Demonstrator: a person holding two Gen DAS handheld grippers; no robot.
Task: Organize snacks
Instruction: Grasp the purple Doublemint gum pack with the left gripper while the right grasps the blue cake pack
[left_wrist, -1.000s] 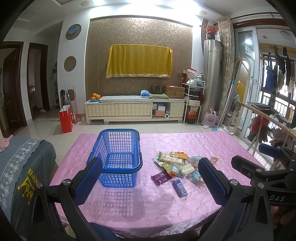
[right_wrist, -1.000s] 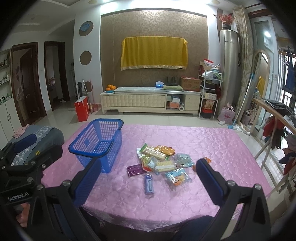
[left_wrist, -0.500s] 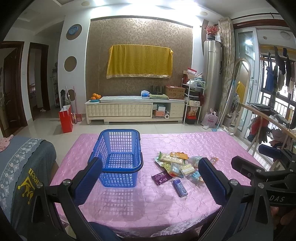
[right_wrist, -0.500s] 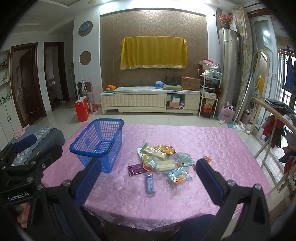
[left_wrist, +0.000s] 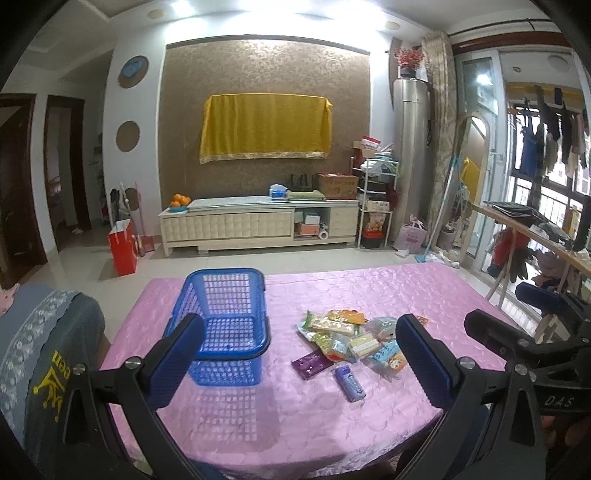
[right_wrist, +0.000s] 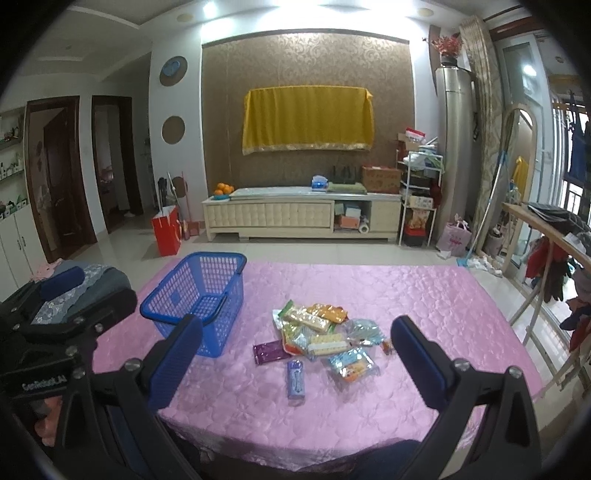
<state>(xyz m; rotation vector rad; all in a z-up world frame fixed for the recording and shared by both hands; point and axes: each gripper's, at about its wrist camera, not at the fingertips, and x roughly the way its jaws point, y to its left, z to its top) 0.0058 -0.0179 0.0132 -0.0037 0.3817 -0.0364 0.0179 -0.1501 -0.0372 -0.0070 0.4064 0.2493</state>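
Both tools gape wide and hold nothing: the left hand-held gripper (left_wrist: 301, 354) and the right hand-held gripper (right_wrist: 295, 354) hover above the near edge of the pink quilted table (right_wrist: 424, 295). On it, a blue plastic mesh basket (left_wrist: 225, 325) stands left of a heap of wrapped snack packets (right_wrist: 325, 336). Behind, a cream cabinet (right_wrist: 280, 214) lines the brown wall.

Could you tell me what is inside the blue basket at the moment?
The blue basket shows only its own mesh floor and walls; no snack lies in it. In the left view, a gripper finger covers its near left corner.
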